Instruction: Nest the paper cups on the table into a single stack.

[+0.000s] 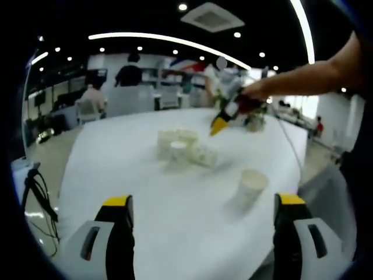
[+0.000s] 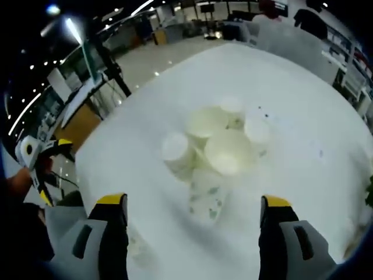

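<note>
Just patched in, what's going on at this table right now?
A person is working over a white table with a tool in each hand, both open and empty. The right tool hovers above a cluster of paper cups, some upright, some tipped. The left tool hangs back near one cup standing apart. Nothing is stacked yet.

No text, label or number can be read.

My right gripper (image 2: 192,219) is hanging wide open over the paper cups (image 2: 218,140), bunched mid-frame on the white table (image 2: 303,87).
</note>
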### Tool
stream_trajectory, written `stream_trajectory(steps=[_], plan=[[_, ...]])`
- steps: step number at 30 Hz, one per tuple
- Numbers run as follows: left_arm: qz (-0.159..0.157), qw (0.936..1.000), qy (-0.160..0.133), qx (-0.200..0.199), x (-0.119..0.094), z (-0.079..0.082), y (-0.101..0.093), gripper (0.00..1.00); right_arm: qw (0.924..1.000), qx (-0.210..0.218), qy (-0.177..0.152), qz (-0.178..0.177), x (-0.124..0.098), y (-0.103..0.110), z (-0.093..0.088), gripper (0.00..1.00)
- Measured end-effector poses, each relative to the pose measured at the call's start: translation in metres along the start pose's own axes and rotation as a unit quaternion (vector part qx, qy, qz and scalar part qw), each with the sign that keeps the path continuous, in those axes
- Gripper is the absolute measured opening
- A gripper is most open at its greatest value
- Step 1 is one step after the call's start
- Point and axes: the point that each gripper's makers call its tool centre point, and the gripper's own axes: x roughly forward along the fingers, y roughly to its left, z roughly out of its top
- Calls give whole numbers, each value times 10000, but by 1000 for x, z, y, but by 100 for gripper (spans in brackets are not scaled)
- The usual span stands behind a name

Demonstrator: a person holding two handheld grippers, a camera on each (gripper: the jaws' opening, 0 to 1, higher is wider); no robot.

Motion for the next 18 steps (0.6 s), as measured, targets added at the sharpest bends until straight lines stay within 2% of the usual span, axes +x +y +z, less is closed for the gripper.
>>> stream_trajectory(steps=[6, 10, 14, 18], plan=[[-49, 9998, 167, 54, 1, -3, -3, 99, 9995, -125, 298, -12, 21, -8, -8, 74], [-58, 9997, 227, 17, 1, -3, -2, 99, 9996, 39, 288, 36, 33, -10, -5, 71], [-27, 9997, 240, -11, 2, -2, 0, 99, 9988, 138, 469, 39, 45, -14, -11, 68], [4, 9997, 232, -30, 4, -1, 3, 99, 9983, 293, 513, 13, 56, -18, -13, 66]])
